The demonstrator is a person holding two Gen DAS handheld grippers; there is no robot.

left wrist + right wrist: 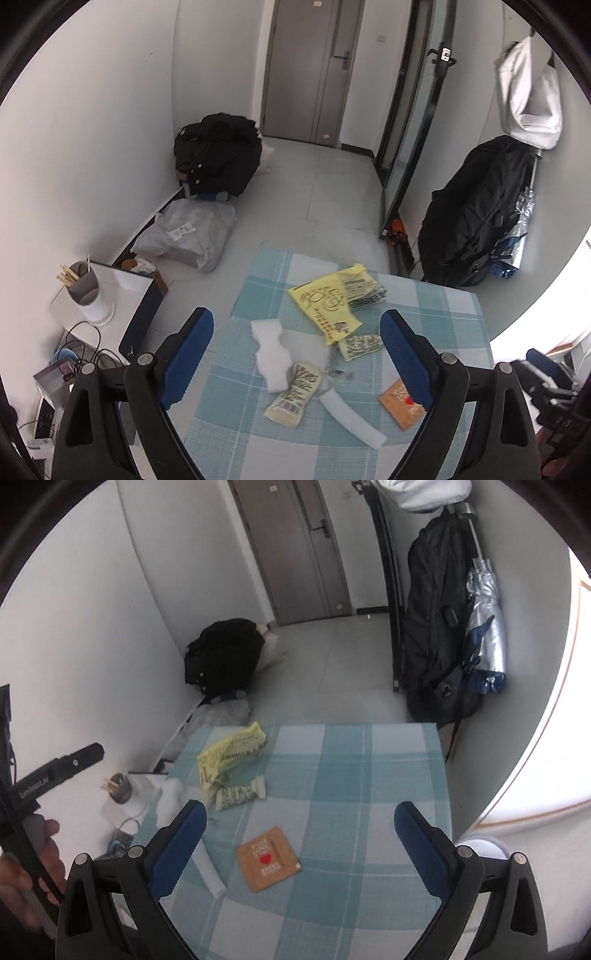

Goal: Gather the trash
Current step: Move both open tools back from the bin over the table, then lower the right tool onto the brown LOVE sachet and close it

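Left gripper (297, 347) jaws wide, empty, framing cream printed snack wrapper (295, 395) at lower centre of teal checked tablecloth (454, 314): lined up for pick. Right gripper (300, 830) likewise wide, empty, over brown square sachet (267, 856). Yellow plastic bag (325, 302) farther up.

We see a woven, matt cloth (436, 314) in teal and white check covering the table. On it lie a glossy, crinkled yellow plastic wrapper (325, 306), matt white foam pieces (271, 354) and a matt brown paper sachet (267, 856). The gripper fingers (177, 849) carry blue textured pads on smooth black plastic frames with bare metal pins.
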